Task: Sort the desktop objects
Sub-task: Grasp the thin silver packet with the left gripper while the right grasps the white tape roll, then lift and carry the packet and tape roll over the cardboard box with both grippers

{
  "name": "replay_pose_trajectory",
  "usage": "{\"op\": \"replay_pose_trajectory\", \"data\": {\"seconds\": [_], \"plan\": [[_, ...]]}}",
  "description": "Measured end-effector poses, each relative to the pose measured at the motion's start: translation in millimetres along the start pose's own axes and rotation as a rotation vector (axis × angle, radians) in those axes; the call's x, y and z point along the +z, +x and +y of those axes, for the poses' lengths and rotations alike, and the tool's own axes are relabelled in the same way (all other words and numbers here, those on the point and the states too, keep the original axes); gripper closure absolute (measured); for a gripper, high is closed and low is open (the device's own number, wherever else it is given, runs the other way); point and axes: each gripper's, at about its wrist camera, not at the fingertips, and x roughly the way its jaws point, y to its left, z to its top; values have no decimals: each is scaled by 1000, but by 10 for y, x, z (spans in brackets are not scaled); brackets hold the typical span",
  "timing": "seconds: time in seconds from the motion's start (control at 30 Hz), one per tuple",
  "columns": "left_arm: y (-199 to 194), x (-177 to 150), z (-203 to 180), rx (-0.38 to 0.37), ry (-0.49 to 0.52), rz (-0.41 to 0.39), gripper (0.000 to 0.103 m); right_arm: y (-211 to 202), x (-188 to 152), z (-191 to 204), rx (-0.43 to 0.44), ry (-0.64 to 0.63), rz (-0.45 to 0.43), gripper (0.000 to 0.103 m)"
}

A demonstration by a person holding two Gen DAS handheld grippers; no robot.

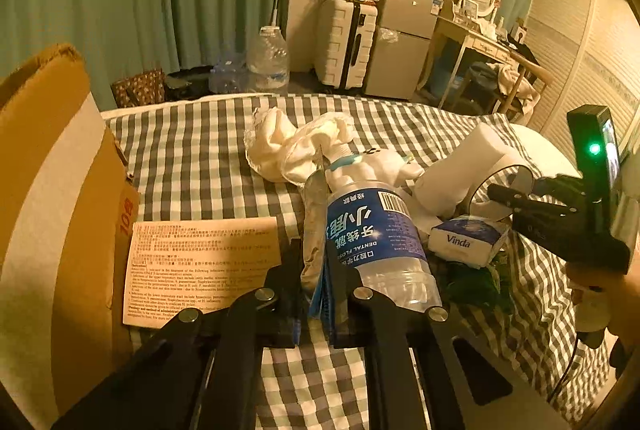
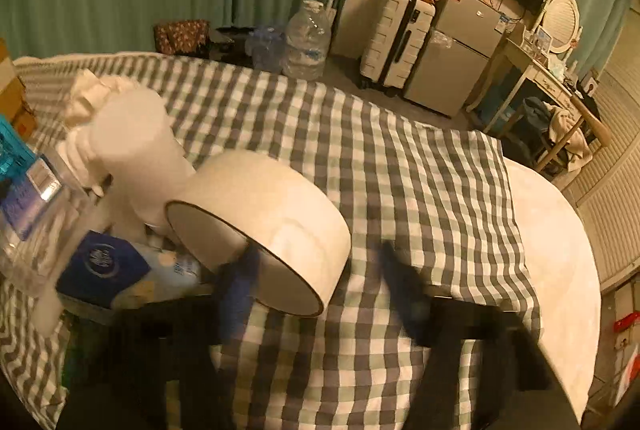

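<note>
The dental floss packet (image 1: 320, 230), a flat pouch with a blue label, stands on edge between the closed fingers of the left gripper (image 1: 316, 286), clamped and lifted above the checked cloth (image 1: 192, 158), presumably for transfer to the cardboard box (image 1: 52, 190) at left. A clear bottle (image 1: 384, 242) lies just beside it, against a Vinda tissue pack (image 1: 466, 240). A printed leaflet (image 1: 200, 266) lies flat near the box.

The right gripper (image 2: 320, 282) has its jaws wide apart; the left finger sits at the rim of the tape roll (image 2: 264, 226), the right finger clear of it. Judged: approaching, nothing held. Motion blur limits certainty.
</note>
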Motion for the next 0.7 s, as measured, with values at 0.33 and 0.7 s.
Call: {"op": "replay_pose_trajectory", "data": {"seconds": [0.33,0.7], "plan": [[-155,84,22,56,-23,-25,94,-162,19,-147,34,102,-17,98],[-411,169,-65,125,-7,-92,94,-498,112,-196,49,125,-94,98]]}}
